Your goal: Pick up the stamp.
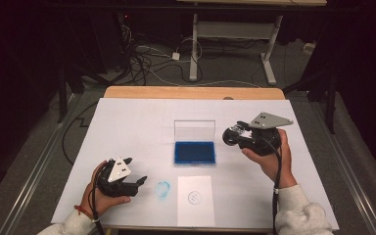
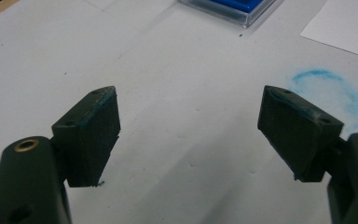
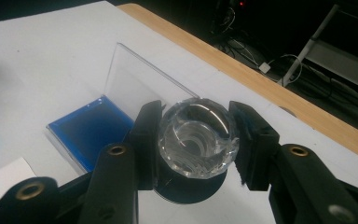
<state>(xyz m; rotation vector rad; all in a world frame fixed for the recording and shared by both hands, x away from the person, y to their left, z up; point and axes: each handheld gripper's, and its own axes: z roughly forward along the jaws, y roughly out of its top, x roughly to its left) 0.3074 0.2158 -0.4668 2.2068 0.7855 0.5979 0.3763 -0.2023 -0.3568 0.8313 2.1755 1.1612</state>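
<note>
Overhead light falls evenly on the white surface [image 1: 127,122]; the room around its edges is near black. Shadows soft and short. High view slightly grainy but sharp. Left gripper view: near jaws soft-focused. Right gripper view: glare on the clear faceted knob [image 3: 196,139], background dim.

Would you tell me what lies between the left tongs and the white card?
A smudged blue ink ring on the table cover, seen in the high view.
</note>
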